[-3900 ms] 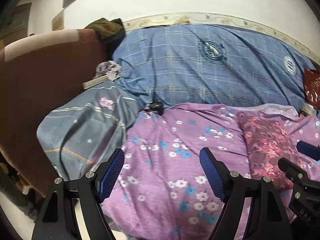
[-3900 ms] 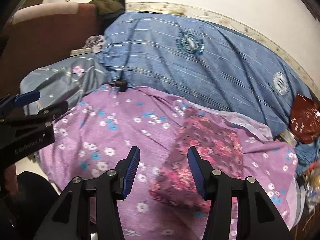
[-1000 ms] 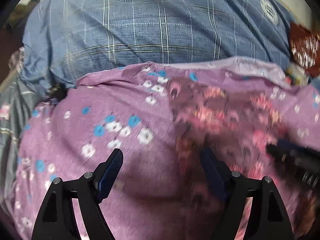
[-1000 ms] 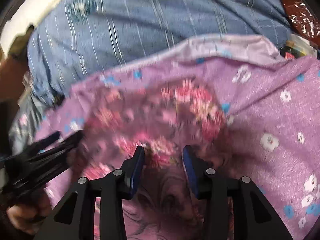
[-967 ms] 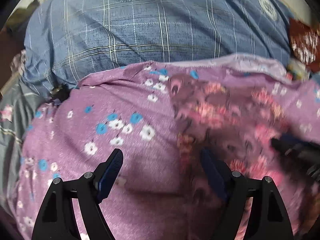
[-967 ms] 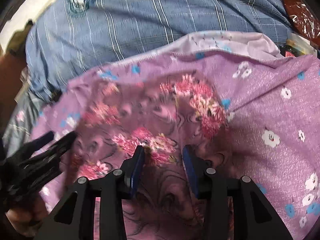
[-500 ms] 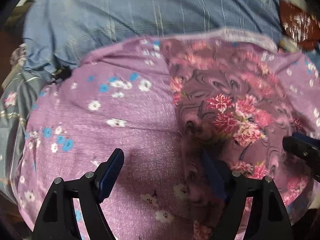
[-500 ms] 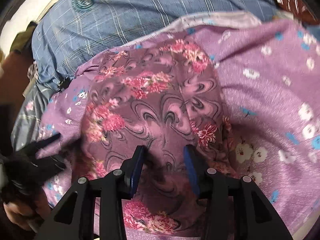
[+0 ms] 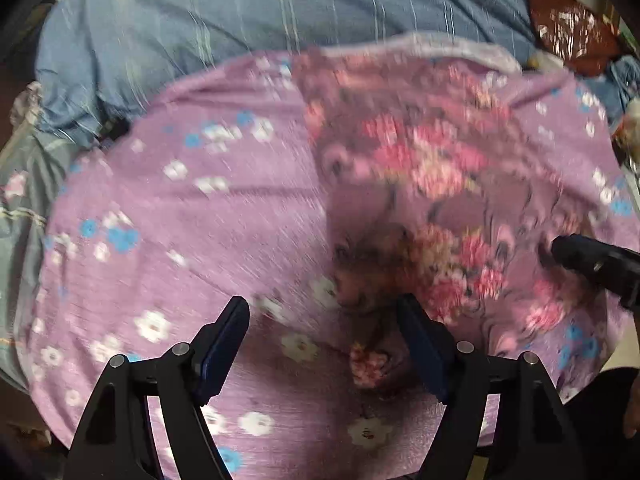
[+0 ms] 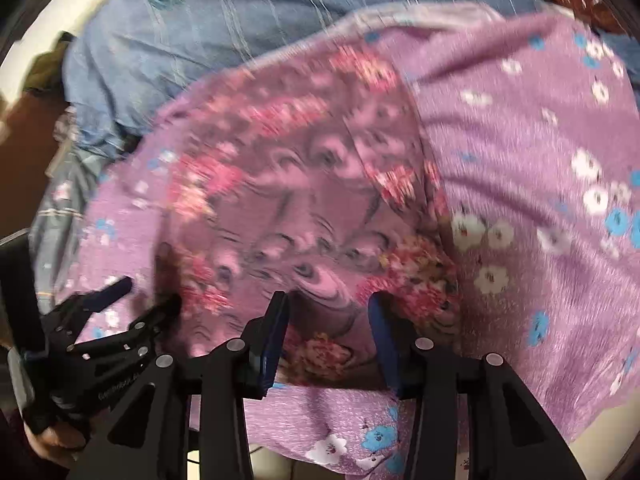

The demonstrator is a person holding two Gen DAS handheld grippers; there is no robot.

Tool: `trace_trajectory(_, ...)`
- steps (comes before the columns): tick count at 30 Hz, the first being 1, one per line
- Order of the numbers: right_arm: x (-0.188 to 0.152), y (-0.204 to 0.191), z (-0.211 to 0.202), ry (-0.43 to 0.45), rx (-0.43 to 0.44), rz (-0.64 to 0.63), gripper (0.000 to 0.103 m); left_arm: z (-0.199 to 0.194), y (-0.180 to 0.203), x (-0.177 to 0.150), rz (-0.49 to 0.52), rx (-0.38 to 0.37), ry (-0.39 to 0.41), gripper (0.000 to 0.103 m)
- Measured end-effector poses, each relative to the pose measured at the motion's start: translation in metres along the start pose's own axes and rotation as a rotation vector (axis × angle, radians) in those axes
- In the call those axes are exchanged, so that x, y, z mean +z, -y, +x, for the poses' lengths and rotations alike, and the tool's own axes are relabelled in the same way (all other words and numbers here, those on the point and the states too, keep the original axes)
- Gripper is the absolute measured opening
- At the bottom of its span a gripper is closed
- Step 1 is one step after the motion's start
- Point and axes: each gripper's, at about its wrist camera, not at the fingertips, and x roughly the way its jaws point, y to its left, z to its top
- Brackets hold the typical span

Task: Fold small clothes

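Note:
A small dark pink floral garment [image 9: 432, 184] lies flat on a purple flowered sheet [image 9: 192, 240]; it also shows in the right wrist view [image 10: 304, 200]. My left gripper [image 9: 324, 344] is open, low over the garment's near left corner, its right finger at the cloth's edge. My right gripper [image 10: 328, 336] is open, its jaws standing either side of the garment's near edge, holding nothing. Each gripper shows in the other's view: the right one at the garment's right side [image 9: 596, 264], the left one at its left side [image 10: 116, 320]. Both views are motion-blurred.
A blue plaid quilt [image 9: 280, 16] is bunched along the far side of the bed. A grey flowered pillow [image 9: 20, 208] lies at the left. A dark red foil bag [image 9: 572, 36] sits at the far right. The sheet's front edge [image 10: 360, 440] hangs just below my right gripper.
Both grippers have come back toward the garment's near edge and lower over it. The garment lies as before. Both stay open.

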Motion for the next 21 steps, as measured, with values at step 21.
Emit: trace_trajectory(21,0.020,0.004,-0.026,0.279,0.173,0.024,0.055,-0.039,-0.002,0.007,-0.045,0.020,0.172,0.077)
